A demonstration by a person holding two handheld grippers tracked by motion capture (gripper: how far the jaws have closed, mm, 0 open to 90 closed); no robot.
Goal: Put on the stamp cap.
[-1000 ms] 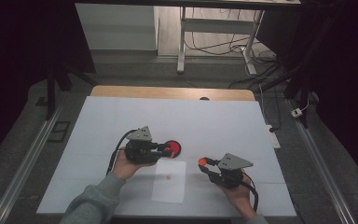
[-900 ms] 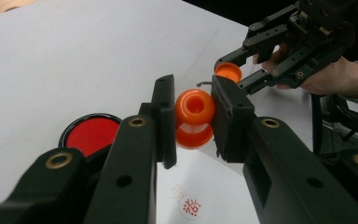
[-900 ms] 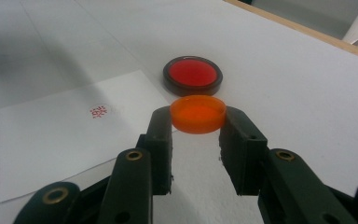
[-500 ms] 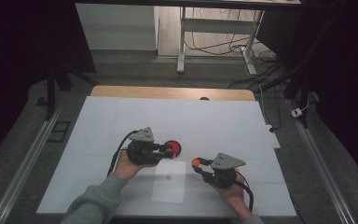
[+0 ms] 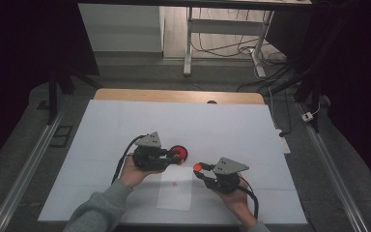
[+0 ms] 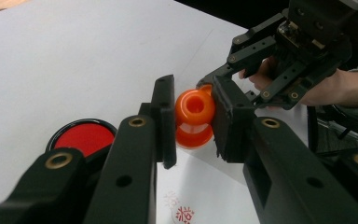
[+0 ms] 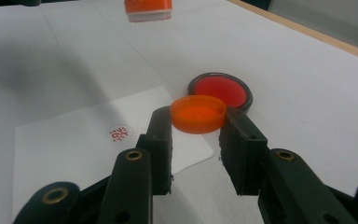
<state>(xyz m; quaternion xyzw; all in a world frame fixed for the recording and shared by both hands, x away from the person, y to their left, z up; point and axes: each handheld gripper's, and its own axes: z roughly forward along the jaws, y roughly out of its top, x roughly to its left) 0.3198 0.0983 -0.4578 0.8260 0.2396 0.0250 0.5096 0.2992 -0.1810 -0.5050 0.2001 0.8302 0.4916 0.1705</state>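
Orange stamp (image 6: 194,117) clamped between the two black jaws of the left gripper (image 6: 193,123), handle end facing the left gripper view camera, body held clear above the white paper sheet (image 6: 200,193). Right gripper view shows the stamp's base (image 7: 148,10) at the top edge of the picture, hanging above the table. Orange cap (image 7: 198,113) pinched between the jaws of the right gripper (image 7: 196,135), open side up, lifted off the surface.

Landmark: red ink pad (image 5: 178,152), round, dark-rimmed, lid off, resting on the white table cover (image 5: 106,125).
- Left gripper (image 5: 166,155) sits just beside the pad, on the person's side of it; in the high view the stamp cannot be made out.
- Right gripper (image 5: 200,170) and cap (image 5: 197,167) near the pad, toward the person and to the pad's right.
- Paper sheet (image 5: 176,192) lies near the pad, on the person's side, flat, bearing one small red stamped mark (image 7: 119,133).

Both hands hold their grippers from below the pad in the high view.
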